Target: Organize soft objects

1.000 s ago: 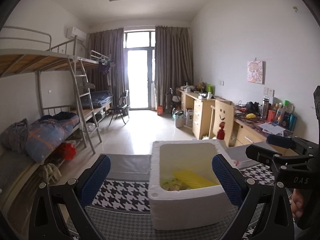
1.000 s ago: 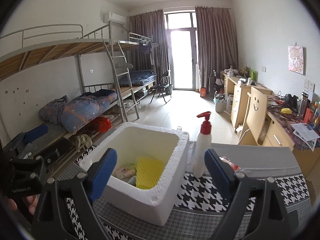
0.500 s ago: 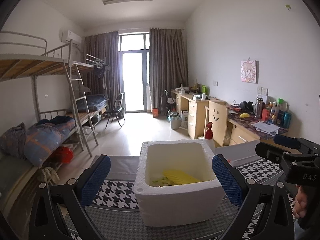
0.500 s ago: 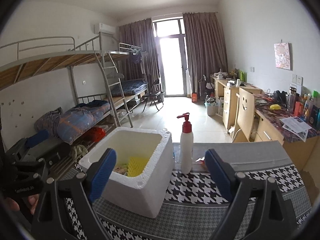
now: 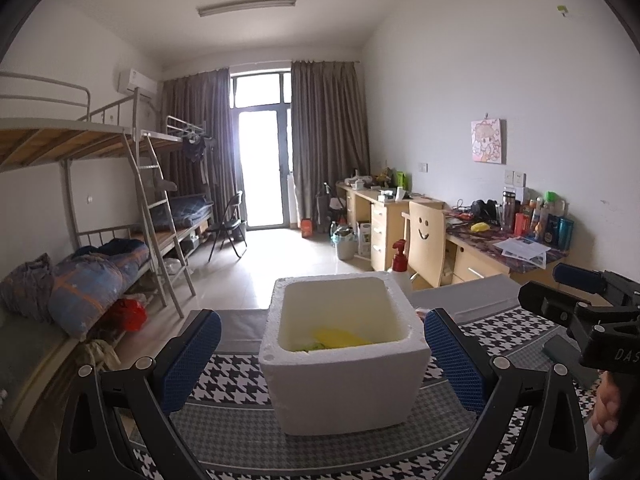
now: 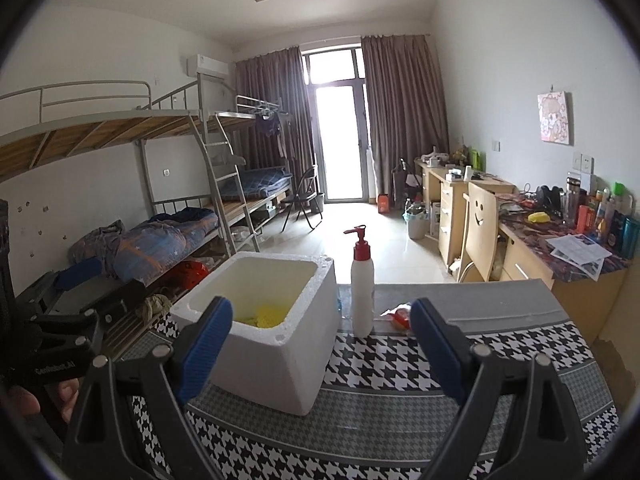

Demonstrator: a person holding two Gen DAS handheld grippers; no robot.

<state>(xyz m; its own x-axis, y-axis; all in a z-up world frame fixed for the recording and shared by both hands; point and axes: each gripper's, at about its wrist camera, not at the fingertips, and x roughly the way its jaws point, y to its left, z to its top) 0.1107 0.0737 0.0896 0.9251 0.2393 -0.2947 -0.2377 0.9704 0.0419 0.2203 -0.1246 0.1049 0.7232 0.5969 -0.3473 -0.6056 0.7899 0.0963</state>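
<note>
White foam box (image 5: 344, 364) on the houndstooth cloth (image 6: 400, 364), yellow soft item (image 5: 340, 337) already inside. Left gripper (image 5: 322, 360) and right gripper (image 6: 322, 344) both spread wide, holding nothing. Risk: light box sliding if nudged; pump bottle (image 6: 362, 284), just right of it, toppling; red packet (image 6: 400, 314) beyond easily missed.

Dorm rm: bunk beds (image 5: 120, 184), desks (image 5: 404, 216), bright balcony door (image 5: 262, 168).

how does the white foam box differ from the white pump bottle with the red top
The white foam box is wide, squat and open-topped, with yellow soft items inside; the white pump bottle with the red top is tall, slim and capped. The box is all white; the bottle has a red pump. Both stand upright on the houndstooth tablecloth.
</note>
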